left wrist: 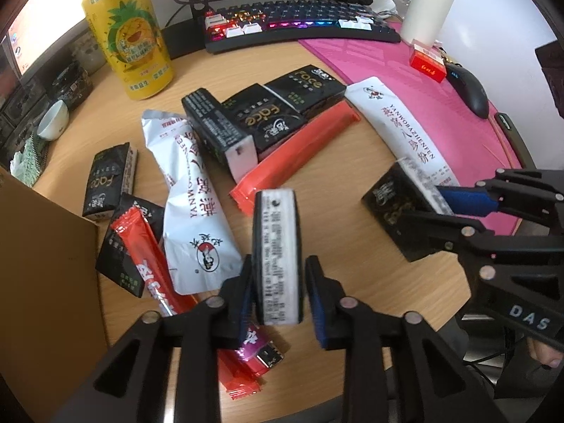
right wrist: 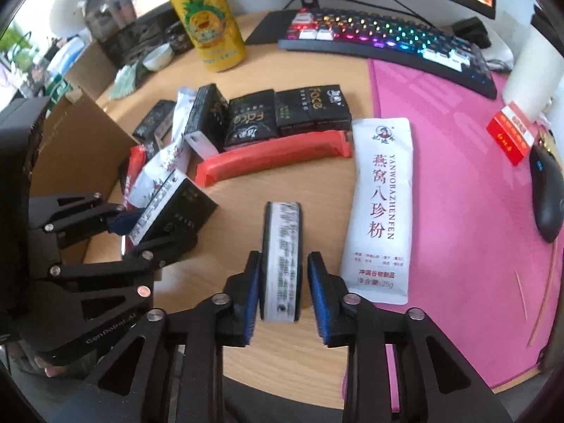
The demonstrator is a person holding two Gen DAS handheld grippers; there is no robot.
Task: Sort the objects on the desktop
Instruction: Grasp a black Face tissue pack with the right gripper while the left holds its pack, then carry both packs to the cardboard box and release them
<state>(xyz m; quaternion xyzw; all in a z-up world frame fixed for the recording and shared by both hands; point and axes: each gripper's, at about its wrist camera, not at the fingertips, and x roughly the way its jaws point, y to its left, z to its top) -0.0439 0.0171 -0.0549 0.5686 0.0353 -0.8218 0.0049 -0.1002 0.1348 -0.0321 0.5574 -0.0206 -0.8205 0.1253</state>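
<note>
Closest to the left wrist camera, the left gripper [left wrist: 278, 264] points steeply down with its jaws slightly spread around a black tissue pack [left wrist: 276, 232] that stands on its narrow side, white printed edge facing the lens. One blue pad [left wrist: 246, 292] lies against the pack; the other stands just clear of it, so the pack is not pinched.

The right gripper [right wrist: 283, 261] shows the same picture: a second tissue pack [right wrist: 282, 239] upright between its jaws, one pad touching and a gap at the other. Both packs look blurred, and I cannot tell whether they rest on the wooden tabletop [right wrist: 239, 211].

Just beside the right gripper a white sachet [right wrist: 382, 211] lies along the edge of the pink mat [right wrist: 458, 176]. Farther back, a red stick sachet [right wrist: 275, 157] lies in front of a row of black Face packs [right wrist: 310, 112]. A cardboard box [right wrist: 77, 141] stands at the left edge.

At the far side are a yellow pineapple can [right wrist: 208, 21], a lit keyboard [right wrist: 387, 38], a black mouse [right wrist: 548, 197] and a small red box [right wrist: 511, 134].
</note>
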